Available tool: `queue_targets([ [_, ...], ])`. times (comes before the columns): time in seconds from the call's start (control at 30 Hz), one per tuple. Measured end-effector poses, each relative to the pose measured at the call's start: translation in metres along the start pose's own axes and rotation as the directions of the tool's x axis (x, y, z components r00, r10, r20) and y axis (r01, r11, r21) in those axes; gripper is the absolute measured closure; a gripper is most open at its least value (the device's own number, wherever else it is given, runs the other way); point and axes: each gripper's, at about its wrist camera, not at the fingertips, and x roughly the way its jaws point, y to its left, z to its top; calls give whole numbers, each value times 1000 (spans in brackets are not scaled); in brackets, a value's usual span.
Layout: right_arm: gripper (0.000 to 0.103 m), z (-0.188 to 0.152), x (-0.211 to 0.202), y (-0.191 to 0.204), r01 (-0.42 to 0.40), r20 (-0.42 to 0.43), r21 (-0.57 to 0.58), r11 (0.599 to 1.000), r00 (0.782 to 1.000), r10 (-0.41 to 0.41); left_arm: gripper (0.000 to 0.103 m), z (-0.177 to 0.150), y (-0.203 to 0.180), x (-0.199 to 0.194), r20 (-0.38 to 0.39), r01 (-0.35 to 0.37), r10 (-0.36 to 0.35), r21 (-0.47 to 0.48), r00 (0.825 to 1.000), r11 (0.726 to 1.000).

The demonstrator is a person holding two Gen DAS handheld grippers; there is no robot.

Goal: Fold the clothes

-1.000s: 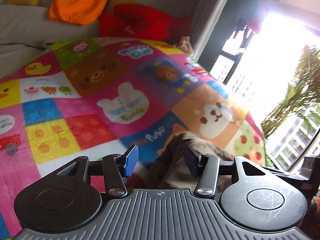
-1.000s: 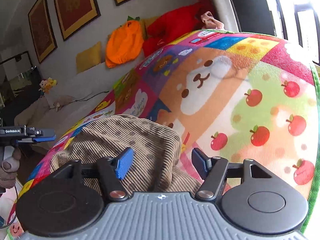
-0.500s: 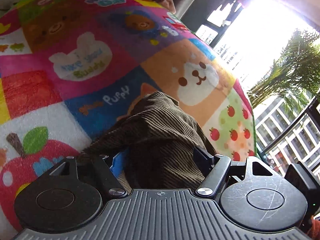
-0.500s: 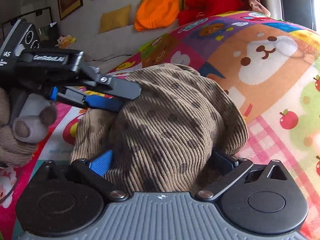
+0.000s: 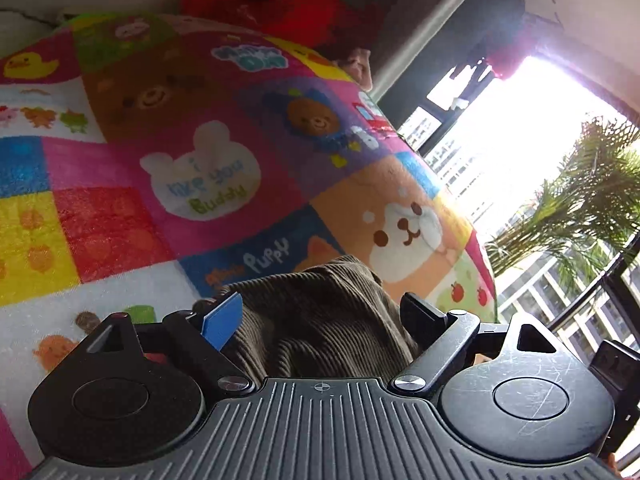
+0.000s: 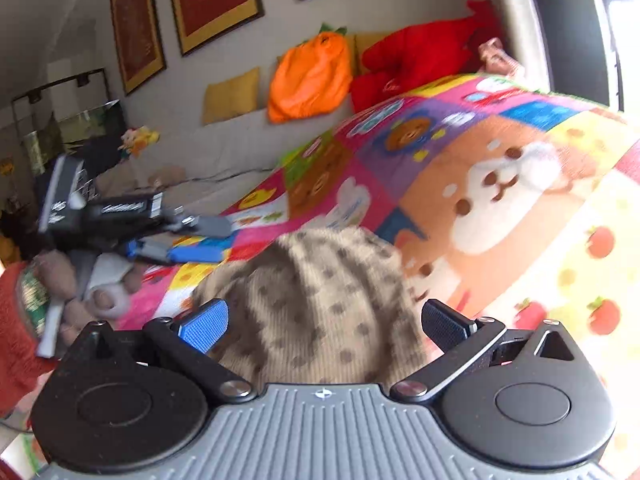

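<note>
Brown corduroy, dotted with darker spots, lies bunched in a soft heap on the play mat, and both tools sit right over it. This corduroy garment [image 6: 316, 312] rests near the mat's close edge, just short of the orange patch with the puppy face.

The right tool [image 6: 324, 320] stands spread wide, its blue pad on one side of the heap and its black pad on the other, neither pressing into the cloth. The left tool [image 5: 324, 316] has just been opening further; its jaws also straddle the garment [image 5: 320, 312], the blue pad lying along the fabric's edge without pinching it, so nothing is gripped. From the right side I can see the left tool [image 6: 192, 240] again, off to the side above the mat, held by a hand [image 6: 92, 284] in a red sleeve [image 6: 20, 320].

Beyond the garment the play mat [image 5: 120, 208] stretches away in bright squares: a white bear reading "I like you Buddy", a brown bear, a yellow duck, apples along the far border.

Farther back, against the wall, sit an orange pumpkin-shaped cushion [image 6: 308, 76], a red plush toy [image 6: 424, 56] beside it and a yellow cushion [image 6: 232, 94]. Framed pictures [image 6: 212, 0] hang above. On the other side a bright window [image 5: 520, 140] shows a palm [image 5: 580, 200] and buildings outside.
</note>
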Motion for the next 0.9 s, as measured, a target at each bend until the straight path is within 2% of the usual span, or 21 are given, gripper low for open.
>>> queue_targets([
  [0.07,0,3,16,1,75,10,-44,996,997,-74,13,-2,-4,14,-23,-6,6,2,1000,1000],
  [0.17,0,-8,57,7,186,-63,-154,970,978,-198,17,2,-3,45,-42,-97,98,29,994,995],
  [0.23,0,-24,82,6,211,-95,-206,956,968,-234,19,6,-3,60,-43,-162,165,74,985,984],
  [0.3,0,-23,84,0,201,-110,-164,966,969,-221,13,10,-3,74,-38,-223,229,122,973,967],
  [0.37,0,-18,82,-7,186,-122,-104,977,972,-199,12,13,-3,75,-42,-229,236,130,971,965],
  [0.43,0,-8,72,-10,181,-86,-85,980,978,-188,12,13,-4,72,-39,-226,234,144,971,963],
  [0.57,0,17,72,-9,257,4,-119,959,966,-258,12,10,-5,66,-39,-231,239,158,970,960],
  [0.67,0,31,96,-9,263,-1,-129,956,964,-265,12,8,-7,62,-39,-239,249,171,968,956],
  [0.73,0,30,120,-7,305,-25,-183,935,949,-314,12,8,-7,58,-42,-246,257,180,965,952],
  [0.77,0,27,133,-6,340,-33,-229,912,934,-356,12,7,-7,53,-40,-252,263,178,964,951],
  [0.9,0,16,154,-36,399,-98,-161,903,904,-417,8,4,-7,21,-19,-268,274,147,962,952],
])
